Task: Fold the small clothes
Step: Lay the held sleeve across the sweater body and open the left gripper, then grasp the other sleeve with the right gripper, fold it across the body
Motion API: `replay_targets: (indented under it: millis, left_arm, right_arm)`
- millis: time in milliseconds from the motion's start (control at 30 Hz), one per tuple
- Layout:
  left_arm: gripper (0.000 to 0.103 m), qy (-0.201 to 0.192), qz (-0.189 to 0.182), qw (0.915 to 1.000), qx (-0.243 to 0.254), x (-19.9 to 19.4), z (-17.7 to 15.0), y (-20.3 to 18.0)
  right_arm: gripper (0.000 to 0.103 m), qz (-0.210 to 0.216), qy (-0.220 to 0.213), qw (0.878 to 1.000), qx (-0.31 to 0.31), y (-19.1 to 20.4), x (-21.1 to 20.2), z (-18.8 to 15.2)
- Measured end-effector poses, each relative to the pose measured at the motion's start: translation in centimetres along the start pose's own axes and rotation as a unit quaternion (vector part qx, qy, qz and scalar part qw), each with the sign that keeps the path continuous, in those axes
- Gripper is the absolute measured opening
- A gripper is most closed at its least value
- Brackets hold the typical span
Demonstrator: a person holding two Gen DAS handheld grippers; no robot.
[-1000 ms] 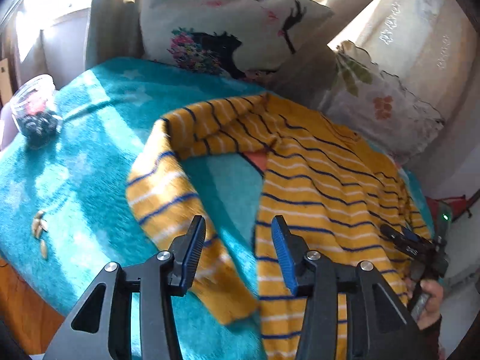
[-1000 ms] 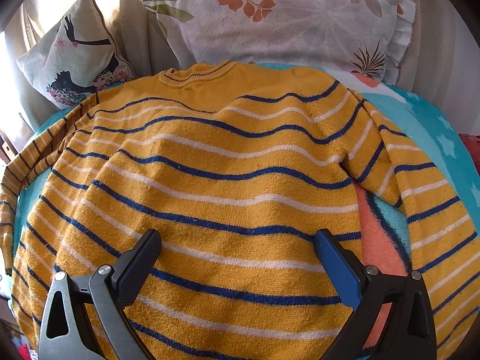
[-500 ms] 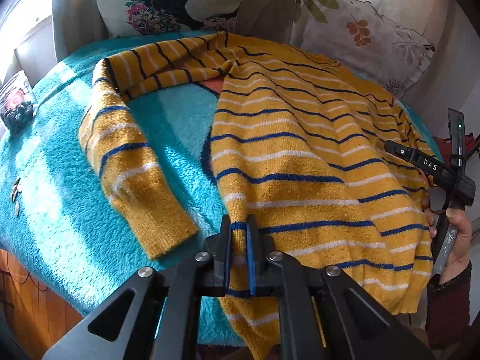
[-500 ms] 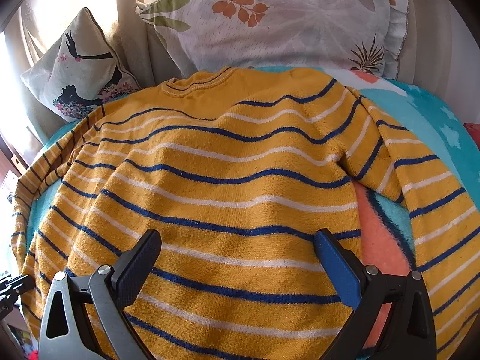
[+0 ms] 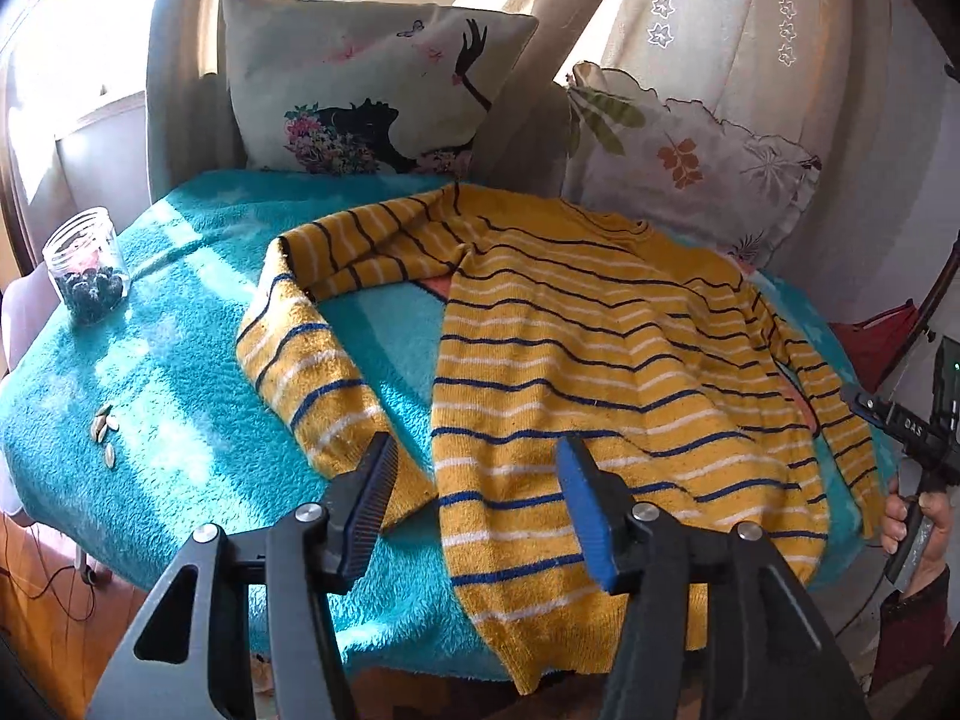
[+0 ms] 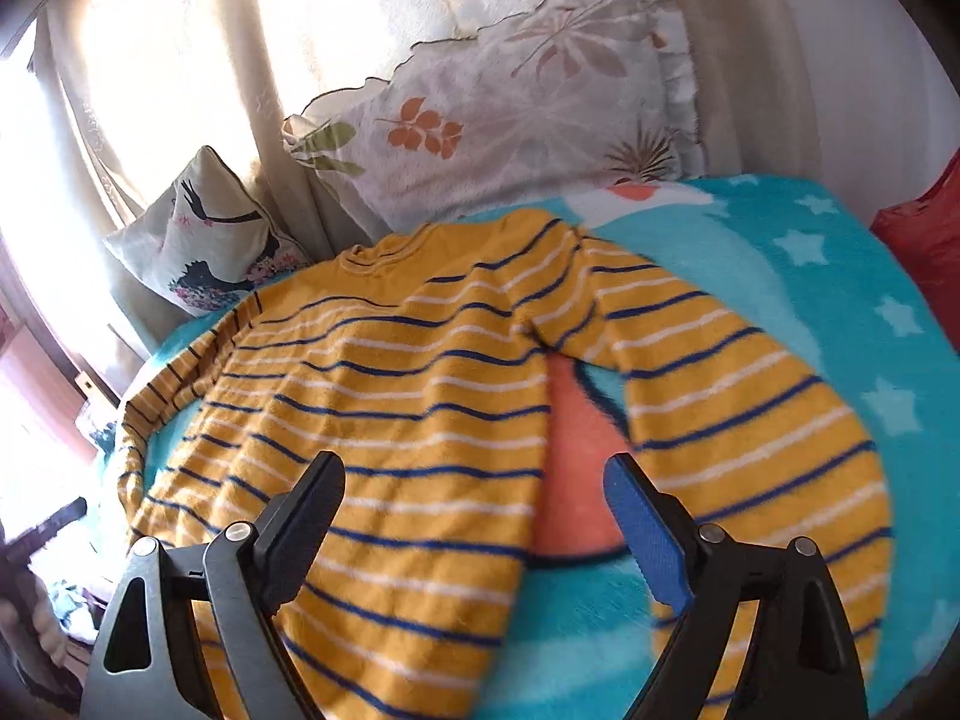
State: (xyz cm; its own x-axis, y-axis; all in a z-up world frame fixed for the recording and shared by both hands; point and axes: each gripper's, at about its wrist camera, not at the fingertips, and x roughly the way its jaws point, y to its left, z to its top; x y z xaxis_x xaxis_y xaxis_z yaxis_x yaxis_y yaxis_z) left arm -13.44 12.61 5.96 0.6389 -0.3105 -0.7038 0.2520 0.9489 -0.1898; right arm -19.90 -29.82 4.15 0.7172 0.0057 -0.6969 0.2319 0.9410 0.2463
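Note:
A yellow sweater with blue and white stripes lies spread flat on a teal blanket. Its one sleeve bends down the left side, and the other sleeve curves down the right. My left gripper hovers over the sweater's lower left edge. Its jaws are opening and the pads touch nothing. My right gripper hangs above the lower right part of the sweater body and an orange patch of blanket. Its jaws are wide and closing a little, with no pad pressing on cloth. A hand holds the right gripper at the blanket's right edge.
A glass jar with dark contents and a few seeds sit on the blanket's left part. A printed cushion and a leaf-pattern pillow lean against curtains behind. A red thing lies at the far right. The blanket's front edge drops off near me.
The left gripper, shut at the sweater's lower left hem half a second ago, has opened and drawn back. The right gripper has pulled back and swung right, so the right sleeve now shows.

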Motion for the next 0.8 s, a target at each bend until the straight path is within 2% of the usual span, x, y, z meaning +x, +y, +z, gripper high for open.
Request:
replay_targets:
  millis: [100, 233, 300, 367, 400, 433, 533, 633, 700, 800]
  left_arm:
    - [0.054, 0.01, -0.019, 0.9998, 0.002, 1.4, 0.2, -0.6]
    - [0.054, 0.035, -0.034, 0.9988, 0.003, 3.4, 0.1, -1.7]
    - [0.054, 0.045, -0.038, 0.9982, 0.007, 4.1, 0.0, -2.2]
    - [0.054, 0.049, -0.034, 0.9981, 0.013, 4.3, -0.1, -2.6]
    - [0.054, 0.049, -0.031, 0.9982, 0.015, 4.2, -0.1, -2.7]
    - [0.054, 0.048, -0.028, 0.9983, 0.016, 4.1, -0.1, -2.7]
    - [0.054, 0.043, -0.02, 0.9989, 0.008, 3.7, 0.3, -2.4]
    - [0.054, 0.039, -0.021, 0.999, -0.008, 3.5, 0.7, -1.7]
    - [0.054, 0.037, -0.028, 0.9988, -0.018, 3.4, 0.9, -1.4]
    - [0.054, 0.035, -0.036, 0.9984, -0.026, 3.5, 1.1, -1.2]
  right_arm:
    - [0.09, -0.048, 0.025, 0.998, -0.02, -1.9, -1.6, -2.6]
    - [0.08, -0.084, 0.057, 0.994, -0.036, -3.7, -1.5, -5.8]
    - [0.075, -0.114, 0.056, 0.99, -0.069, -3.7, -0.9, -7.1]
    - [0.067, -0.136, 0.037, 0.984, -0.109, -3.0, -0.9, -7.6]
    - [0.037, -0.139, 0.044, 0.984, -0.106, -3.1, -0.7, -7.2]
    - [0.013, -0.144, 0.048, 0.983, -0.102, -3.4, -0.8, -6.4]
    - [0.012, -0.144, 0.005, 0.986, -0.081, -5.3, -2.9, -2.9]
    - [0.011, -0.147, -0.051, 0.988, -0.014, -10.1, -6.3, 1.9]
    - [0.011, -0.166, -0.077, 0.982, 0.043, -13.8, -8.2, 4.8]
    - [0.011, -0.183, -0.087, 0.969, 0.14, -19.6, -9.5, 7.8]
